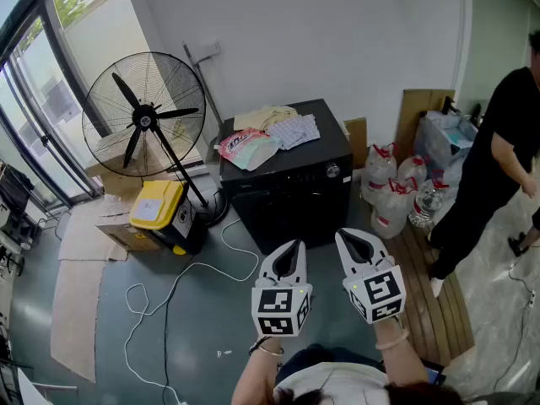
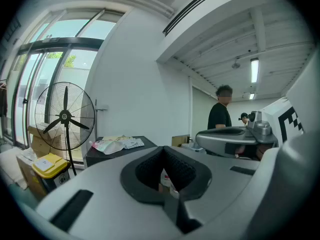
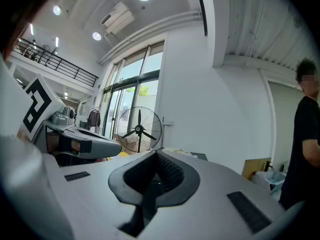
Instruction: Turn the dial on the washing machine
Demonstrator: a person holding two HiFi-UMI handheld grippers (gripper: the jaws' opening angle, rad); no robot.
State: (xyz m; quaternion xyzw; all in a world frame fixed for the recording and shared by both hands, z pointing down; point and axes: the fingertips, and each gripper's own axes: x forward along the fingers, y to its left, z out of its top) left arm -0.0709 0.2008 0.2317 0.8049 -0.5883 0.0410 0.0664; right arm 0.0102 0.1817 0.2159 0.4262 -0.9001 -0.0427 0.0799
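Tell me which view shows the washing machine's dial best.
The head view: the dial shows as a small silver knob at the right of the washing machine's front. The left gripper view shows only the machine's top and left corner; the right gripper view, a sliver of its top. Neither shows the dial.

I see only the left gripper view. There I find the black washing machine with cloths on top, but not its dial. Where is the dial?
Observer: The dial sits on the front panel of the washing machine, near its upper corner, on the right side in the head view.
Operator: Is the right gripper open at this moment?
Observer: No. The right gripper is shut, and nothing is between its jaws.
Operator: Is something lying on the floor in front of the machine?
Observer: Yes. A white cable lies in loops on the floor, in front of the machine and to its left in the head view.
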